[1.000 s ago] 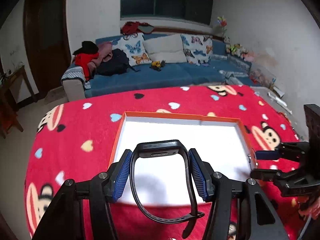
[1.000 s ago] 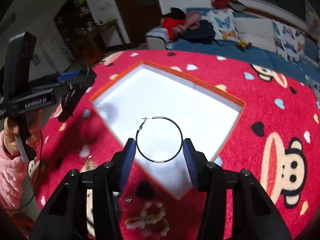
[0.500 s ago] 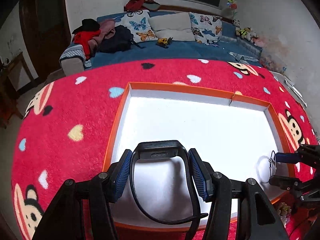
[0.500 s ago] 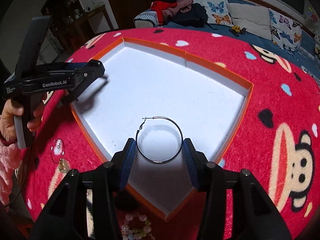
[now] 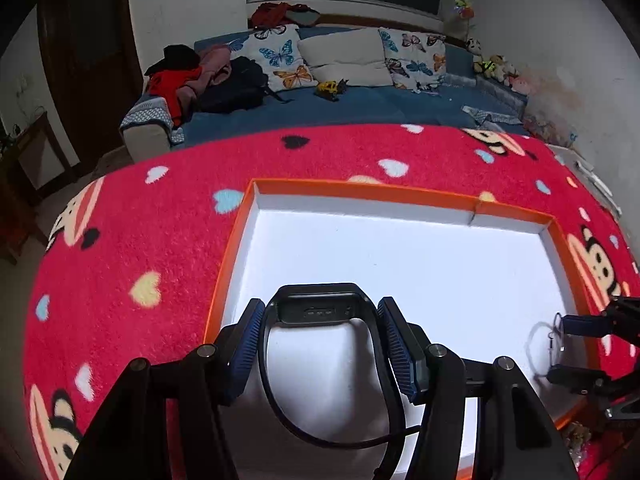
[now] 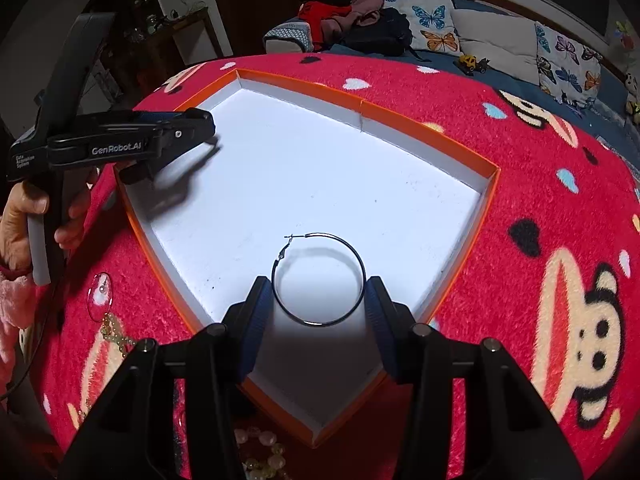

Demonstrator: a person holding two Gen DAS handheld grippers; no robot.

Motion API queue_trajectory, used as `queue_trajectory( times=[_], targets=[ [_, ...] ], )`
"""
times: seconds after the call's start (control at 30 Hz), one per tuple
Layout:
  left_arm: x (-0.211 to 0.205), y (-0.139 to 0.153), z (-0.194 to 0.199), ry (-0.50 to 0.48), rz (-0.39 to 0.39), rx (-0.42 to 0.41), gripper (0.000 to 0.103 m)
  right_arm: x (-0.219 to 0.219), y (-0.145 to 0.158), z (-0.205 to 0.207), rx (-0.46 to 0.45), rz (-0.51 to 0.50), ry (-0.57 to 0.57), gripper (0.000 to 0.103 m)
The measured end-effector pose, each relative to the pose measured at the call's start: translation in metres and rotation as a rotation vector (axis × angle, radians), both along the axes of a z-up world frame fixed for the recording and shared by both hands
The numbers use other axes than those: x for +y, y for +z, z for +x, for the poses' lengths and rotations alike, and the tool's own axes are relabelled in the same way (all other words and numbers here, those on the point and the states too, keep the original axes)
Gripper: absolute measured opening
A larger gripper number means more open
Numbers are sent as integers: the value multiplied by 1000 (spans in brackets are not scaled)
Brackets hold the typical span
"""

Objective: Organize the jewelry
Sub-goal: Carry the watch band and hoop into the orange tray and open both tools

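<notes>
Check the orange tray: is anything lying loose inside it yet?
Empty: the tray's white floor is bare; the hoop earring sits clamped in the right gripper.

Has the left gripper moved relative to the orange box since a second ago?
Yes. The left gripper, holding the black watch, has advanced and dropped over the orange box, whose far rim now sits farther ahead.

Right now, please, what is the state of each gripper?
Left gripper: closed on the black watch, above the white tray.
Right gripper: closed on the hoop earring, above the same tray.
</notes>
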State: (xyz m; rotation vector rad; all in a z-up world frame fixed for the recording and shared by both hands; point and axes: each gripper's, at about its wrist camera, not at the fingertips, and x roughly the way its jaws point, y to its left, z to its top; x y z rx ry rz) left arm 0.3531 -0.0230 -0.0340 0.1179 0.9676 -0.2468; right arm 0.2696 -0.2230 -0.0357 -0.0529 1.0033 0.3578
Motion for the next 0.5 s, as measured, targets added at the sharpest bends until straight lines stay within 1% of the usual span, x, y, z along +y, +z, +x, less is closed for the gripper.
queue_trajectory(
  times=[0.2, 0.3, 0.37, 0.5],
  targets=[
    [6, -11, -1, 18, 11, 22, 65, 2, 0, 1, -8, -13, 7, 50],
    [7, -11, -2, 21, 6, 19, 66, 2, 1, 0, -9, -3, 7, 51],
    [8, -10, -4, 22, 11, 13, 66, 2, 4, -2, -17, -2, 7, 51],
    [8, 1, -17, 6, 27, -26, 67, 3, 10, -10, -38, -5, 6, 54]
  ],
)
